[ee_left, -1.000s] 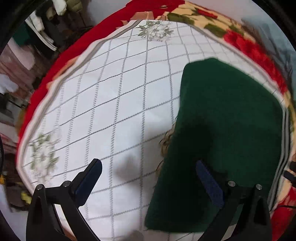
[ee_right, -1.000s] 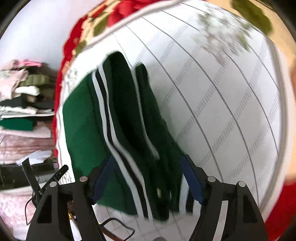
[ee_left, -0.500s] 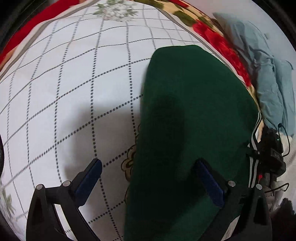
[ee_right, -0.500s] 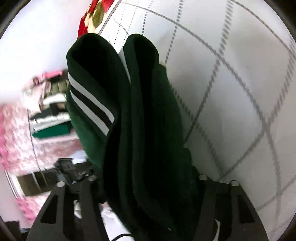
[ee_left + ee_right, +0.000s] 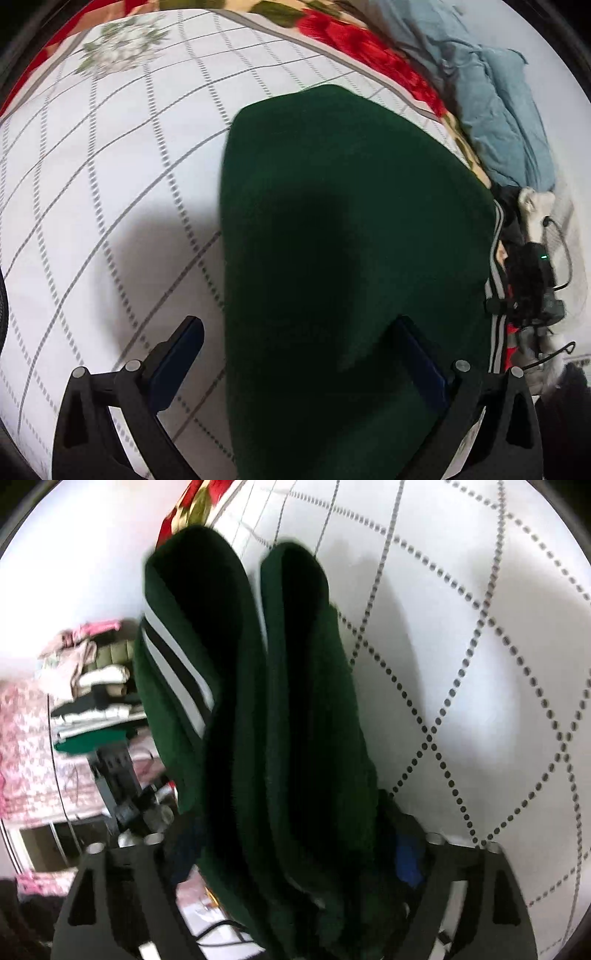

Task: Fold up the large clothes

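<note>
1. Left wrist view: a dark green garment (image 5: 351,240) fills the centre and right of the frame. It lies folded flat on a white bedspread (image 5: 110,184) printed with a grey dotted diamond grid.
2. The left gripper (image 5: 301,354) sits at the bottom of the frame with its two black fingers spread wide. Its tongs are released and grasp nothing. The left blue pad (image 5: 177,365) hangs over bare bedspread, and the right blue pad (image 5: 421,358) hangs over the green cloth.
3. A white and black striped band (image 5: 496,280) runs along the garment's right edge.
4. At the upper right of this view lies a crumpled pale blue cloth (image 5: 498,122). A red floral blanket (image 5: 362,40) borders the bedspread along the top. A faded flower print (image 5: 118,48) marks the bedspread at the upper left.
5. At the right edge, just beside the stripes, is a black device with a small green light (image 5: 532,280); it is the other tool, partly hidden.
6. Right wrist view: thick folds of the same green garment (image 5: 295,720) rise from the bottom centre up to the upper middle of the frame, blurred.
7. The right gripper (image 5: 291,853) is clenched on these folds, which fill the space between its fingers and hide most of both pads.
8. White and black stripes (image 5: 177,672) show on the left fold.
9. A stack of folded clothes (image 5: 92,686) sits at the middle left, out of focus.
</note>
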A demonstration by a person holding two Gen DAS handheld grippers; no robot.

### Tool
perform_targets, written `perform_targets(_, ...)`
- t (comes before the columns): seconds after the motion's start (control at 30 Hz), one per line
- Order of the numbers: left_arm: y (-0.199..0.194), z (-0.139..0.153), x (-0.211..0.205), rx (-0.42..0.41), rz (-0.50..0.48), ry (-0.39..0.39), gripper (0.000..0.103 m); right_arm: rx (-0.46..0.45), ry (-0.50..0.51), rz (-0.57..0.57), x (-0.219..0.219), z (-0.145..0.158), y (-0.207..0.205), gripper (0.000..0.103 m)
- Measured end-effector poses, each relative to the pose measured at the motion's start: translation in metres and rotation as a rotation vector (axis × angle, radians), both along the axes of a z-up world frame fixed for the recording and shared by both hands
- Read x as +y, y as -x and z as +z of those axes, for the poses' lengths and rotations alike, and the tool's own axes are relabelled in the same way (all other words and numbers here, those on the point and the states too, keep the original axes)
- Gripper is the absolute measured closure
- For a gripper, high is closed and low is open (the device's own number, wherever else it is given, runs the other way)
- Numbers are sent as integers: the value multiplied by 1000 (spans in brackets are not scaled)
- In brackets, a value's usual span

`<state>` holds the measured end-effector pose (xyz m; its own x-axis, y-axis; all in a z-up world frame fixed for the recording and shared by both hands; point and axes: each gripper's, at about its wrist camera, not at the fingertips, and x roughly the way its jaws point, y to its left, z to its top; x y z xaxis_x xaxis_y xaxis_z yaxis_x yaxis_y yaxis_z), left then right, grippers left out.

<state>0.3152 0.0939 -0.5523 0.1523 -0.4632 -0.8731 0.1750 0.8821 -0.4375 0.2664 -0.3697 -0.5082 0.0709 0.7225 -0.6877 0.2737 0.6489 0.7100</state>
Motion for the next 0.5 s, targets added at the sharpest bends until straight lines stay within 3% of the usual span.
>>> perform_targets(0.03, -3, -2, -3, -1, -4, 14, 0, 6, -20, 16, 3, -8, 1, 1)
perform_targets(0.17, -7, 0, -19, -29, -16, 29, 0, -20, -28, 32, 17, -15, -4, 0)
perform_targets(0.2, -5, 2, -22, -40, -23, 15, 0, -25, -33, 27, 23, -14, -5, 9)
perform_targets(0.23, -4, 5, -25, -56, -29, -1, 1, -23, -46, 11, 26, -13, -6, 38)
perform_targets(0.33, -2, 19, -28, -107, -47, -40, 3, 4, -67, -40, 31, -10, -5, 46)
perform_targets(0.5, -14, 41, -19, -120, -11, -1, 5, -17, -109, -64, 54, 14, -17, 53)
